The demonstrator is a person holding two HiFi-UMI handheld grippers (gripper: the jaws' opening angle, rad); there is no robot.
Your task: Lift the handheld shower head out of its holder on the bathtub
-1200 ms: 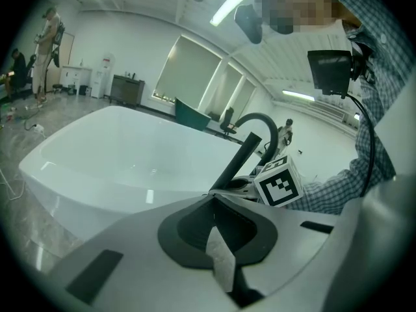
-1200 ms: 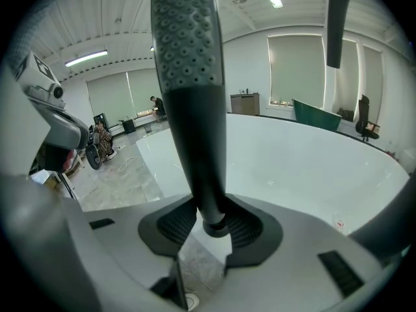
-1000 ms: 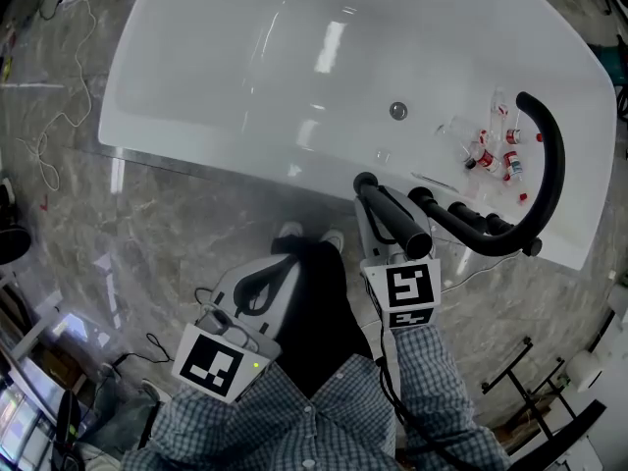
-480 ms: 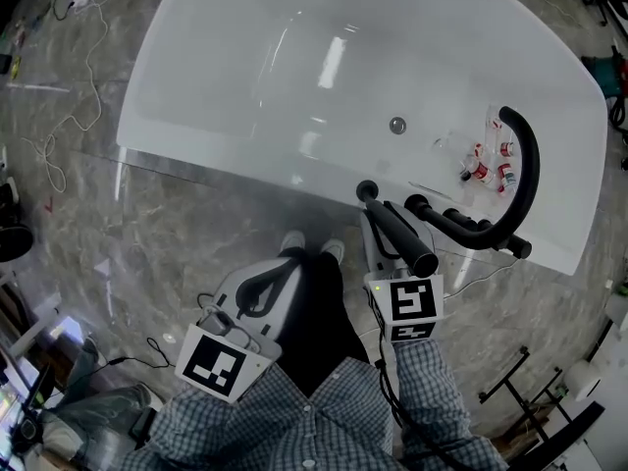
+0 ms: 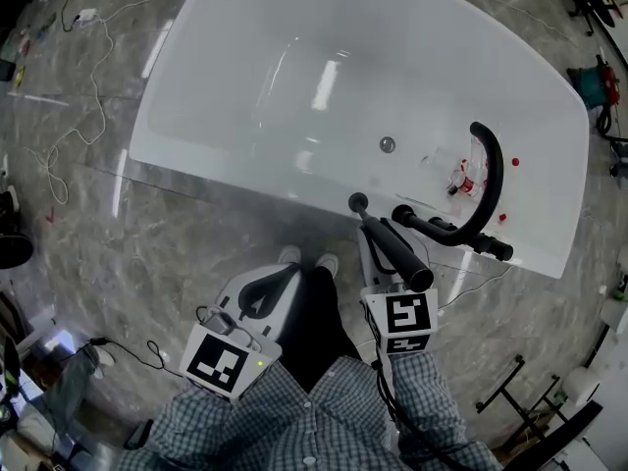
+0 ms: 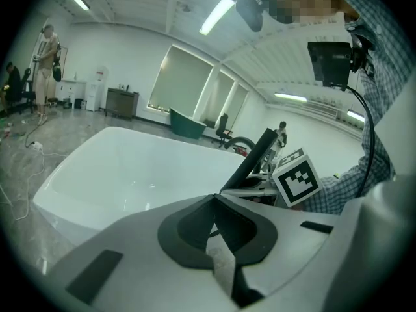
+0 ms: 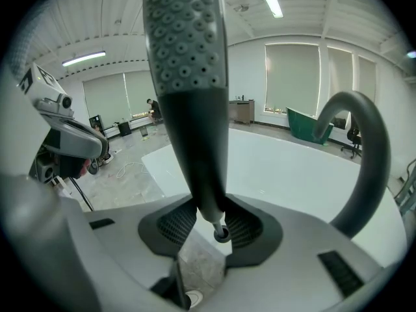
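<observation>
The black handheld shower head (image 5: pixel 397 253) stands tilted above the near rim of the white bathtub (image 5: pixel 245 155). My right gripper (image 5: pixel 371 232) is shut on its handle. In the right gripper view the handle's lower end sits between the jaws of the right gripper (image 7: pixel 211 223), and the dotted spray face of the shower head (image 7: pixel 188 77) rises above them. My left gripper (image 5: pixel 260 297) hangs over the floor in front of the tub, shut with nothing in it. The left gripper (image 6: pixel 213 203) shows its pads pressed together, with the shower head (image 6: pixel 260 155) beyond them.
A black arched faucet (image 5: pixel 488 180) with knobs stands on the tub rim right of the shower head. Small red-and-white bottles (image 5: pixel 461 177) lie in the tub near the drain (image 5: pixel 388 145). White cables (image 5: pixel 78 57) trail over the marble floor at left. My shoes (image 5: pixel 306 259) are by the tub.
The head view has drawn back, so the tub and faucet look smaller and farther. The right gripper stays shut on the shower head. The left gripper has not moved.
</observation>
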